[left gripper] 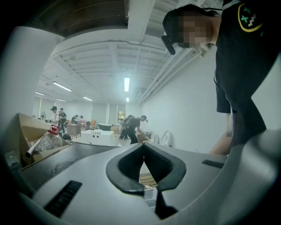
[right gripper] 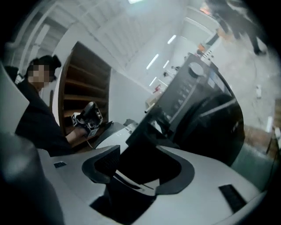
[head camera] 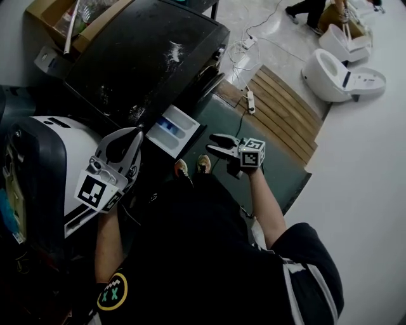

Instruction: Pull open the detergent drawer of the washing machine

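The black washing machine [head camera: 146, 57] stands at the upper middle of the head view. Its detergent drawer [head camera: 171, 130], pale with a blue compartment, sticks out of the front, pulled open. My right gripper [head camera: 212, 144] hovers level a short way right of the drawer's front, apart from it. Its jaws stand open with nothing held. In the right gripper view the gripper [right gripper: 140, 169] faces the machine's control panel [right gripper: 193, 83]. My left gripper [head camera: 136, 133] is left of the drawer, above a white appliance, with its fingertips together and nothing between them [left gripper: 142, 147].
A white and dark appliance [head camera: 51, 159] sits at the left. A cardboard box [head camera: 54, 13] lies beyond the washer. Wooden slats [head camera: 285, 101], a power strip [head camera: 250, 100], a green mat [head camera: 273, 162] and white toilets [head camera: 342, 73] are on the floor to the right. People stand far off [left gripper: 131, 127].
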`<state>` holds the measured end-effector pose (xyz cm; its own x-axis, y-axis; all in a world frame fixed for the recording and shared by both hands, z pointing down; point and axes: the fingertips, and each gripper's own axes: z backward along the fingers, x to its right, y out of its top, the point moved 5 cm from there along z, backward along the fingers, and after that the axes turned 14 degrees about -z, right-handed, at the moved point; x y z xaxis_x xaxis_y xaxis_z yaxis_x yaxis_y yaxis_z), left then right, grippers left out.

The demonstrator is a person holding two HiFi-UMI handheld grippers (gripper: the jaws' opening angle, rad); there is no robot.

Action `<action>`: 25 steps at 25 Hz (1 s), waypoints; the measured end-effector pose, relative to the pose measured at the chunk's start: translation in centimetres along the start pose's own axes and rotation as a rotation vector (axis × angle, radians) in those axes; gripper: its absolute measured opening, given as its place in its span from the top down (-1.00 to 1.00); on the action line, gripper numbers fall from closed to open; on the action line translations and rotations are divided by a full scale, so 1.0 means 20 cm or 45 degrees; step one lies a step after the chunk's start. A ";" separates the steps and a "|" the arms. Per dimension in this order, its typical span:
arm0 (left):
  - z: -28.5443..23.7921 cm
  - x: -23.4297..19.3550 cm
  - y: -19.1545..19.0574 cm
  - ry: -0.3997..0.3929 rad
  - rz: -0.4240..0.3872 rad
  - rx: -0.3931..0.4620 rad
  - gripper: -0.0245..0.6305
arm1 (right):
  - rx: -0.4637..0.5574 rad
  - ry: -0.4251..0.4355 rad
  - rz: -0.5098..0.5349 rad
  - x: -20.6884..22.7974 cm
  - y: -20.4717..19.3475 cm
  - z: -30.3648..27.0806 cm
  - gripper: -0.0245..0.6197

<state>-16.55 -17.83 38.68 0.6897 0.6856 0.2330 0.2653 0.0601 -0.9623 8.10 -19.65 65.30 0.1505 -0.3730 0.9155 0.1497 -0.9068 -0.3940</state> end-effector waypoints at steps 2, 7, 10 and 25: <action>0.00 -0.01 0.00 0.002 -0.012 0.022 0.87 | 0.041 0.018 0.174 -0.22 0.15 0.00 0.08; -0.03 -0.02 0.06 0.015 0.012 0.074 0.87 | 0.149 0.096 0.555 -0.76 0.42 -0.07 0.07; -0.02 -0.03 0.09 0.027 0.003 0.100 0.87 | 0.185 0.131 0.759 -1.05 0.52 -0.13 0.10; 0.01 -0.02 0.18 0.037 0.010 0.174 0.87 | 0.178 0.084 1.307 -1.54 0.53 -0.40 0.36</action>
<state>-16.05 -17.81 35.17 0.7113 0.6651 0.2275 0.1670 0.1545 -0.9738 -2.77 -19.39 33.54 0.2166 -0.9669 0.1346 0.0921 -0.1170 -0.9889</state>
